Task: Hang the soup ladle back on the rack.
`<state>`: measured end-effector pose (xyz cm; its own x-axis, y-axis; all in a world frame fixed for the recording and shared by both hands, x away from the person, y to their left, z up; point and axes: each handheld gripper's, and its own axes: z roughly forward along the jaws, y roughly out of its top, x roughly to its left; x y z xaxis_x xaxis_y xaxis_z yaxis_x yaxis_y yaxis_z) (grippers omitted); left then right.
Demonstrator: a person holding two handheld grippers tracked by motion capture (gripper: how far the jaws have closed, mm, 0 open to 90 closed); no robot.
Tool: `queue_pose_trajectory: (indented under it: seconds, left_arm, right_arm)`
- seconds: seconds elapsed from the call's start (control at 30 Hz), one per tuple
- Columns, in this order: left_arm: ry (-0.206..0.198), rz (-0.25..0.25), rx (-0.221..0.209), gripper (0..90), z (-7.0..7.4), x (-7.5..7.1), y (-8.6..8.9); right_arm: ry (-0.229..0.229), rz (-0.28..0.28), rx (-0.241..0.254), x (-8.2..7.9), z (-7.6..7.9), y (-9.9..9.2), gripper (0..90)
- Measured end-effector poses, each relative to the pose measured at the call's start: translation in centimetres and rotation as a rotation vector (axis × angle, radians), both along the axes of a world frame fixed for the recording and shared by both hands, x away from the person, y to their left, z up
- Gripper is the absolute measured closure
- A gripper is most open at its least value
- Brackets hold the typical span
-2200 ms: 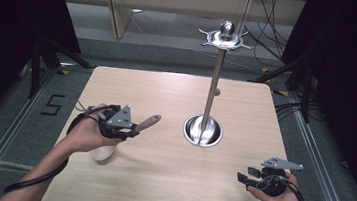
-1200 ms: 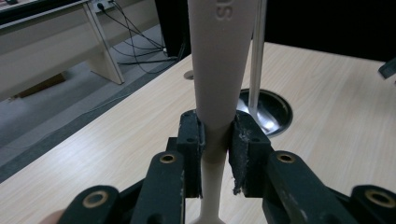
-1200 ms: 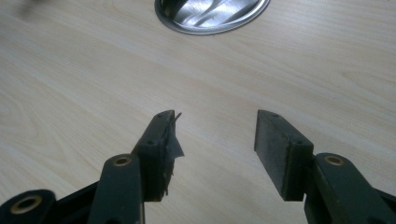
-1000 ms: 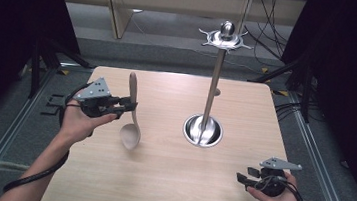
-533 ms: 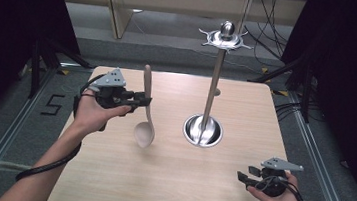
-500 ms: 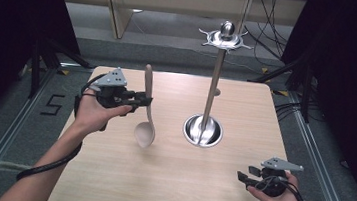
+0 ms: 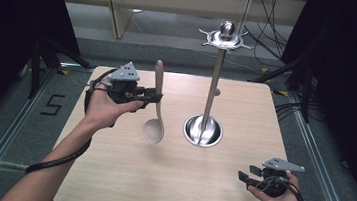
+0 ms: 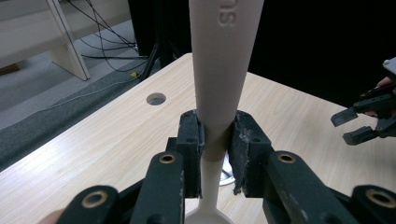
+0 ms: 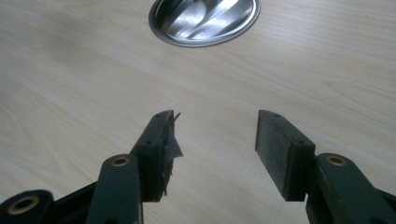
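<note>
Left gripper view | left claw (image 8: 216, 154) pinching spoon (image 8: 219, 70) | pale beige, upright, bowl down

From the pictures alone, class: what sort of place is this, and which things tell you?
Probably a lab or recording room rather than a kitchen: a bare wooden table between dark curtains, loose cables on the grey floor, and a taped numeral beside the table.

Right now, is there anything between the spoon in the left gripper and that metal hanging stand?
Nothing visible. The spoon hangs upright, bowl down, clamped in the left gripper, and only open air and bare table separate it from the stand. The right gripper sits open, well off to the near right.
</note>
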<state>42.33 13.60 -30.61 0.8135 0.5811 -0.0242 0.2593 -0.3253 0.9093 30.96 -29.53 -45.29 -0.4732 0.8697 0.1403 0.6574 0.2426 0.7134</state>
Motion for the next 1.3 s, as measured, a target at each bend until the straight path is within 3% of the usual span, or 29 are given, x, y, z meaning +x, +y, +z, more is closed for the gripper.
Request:
queue_pose_trajectory:
  seconds: [0.4,0.6,0.7,0.73,1.3]
  left_arm:
    - [-0.024,-0.079,0.038,73.8,0.9,0.8,-1.0]
    - [-0.016,-0.091,0.031,73.8,1.3,1.3,-1.4]
    - [-0.018,-0.092,0.029,73.8,1.6,1.7,-1.6]
    - [-0.019,-0.093,0.028,73.8,1.7,1.7,-1.7]
    - [-0.025,-0.097,0.023,73.7,2.1,1.9,-2.0]
  right_arm:
    - [-0.002,0.001,0.012,0.0,-0.1,0.0,47.7]
    - [0.016,-0.001,0.012,0.0,0.0,0.0,47.6]
    - [0.014,-0.001,0.012,0.0,0.0,0.0,47.6]
    - [-0.009,0.018,-0.002,0.1,0.0,-0.2,47.6]
    - [-0.006,0.008,-0.002,0.2,0.0,-0.2,47.5]
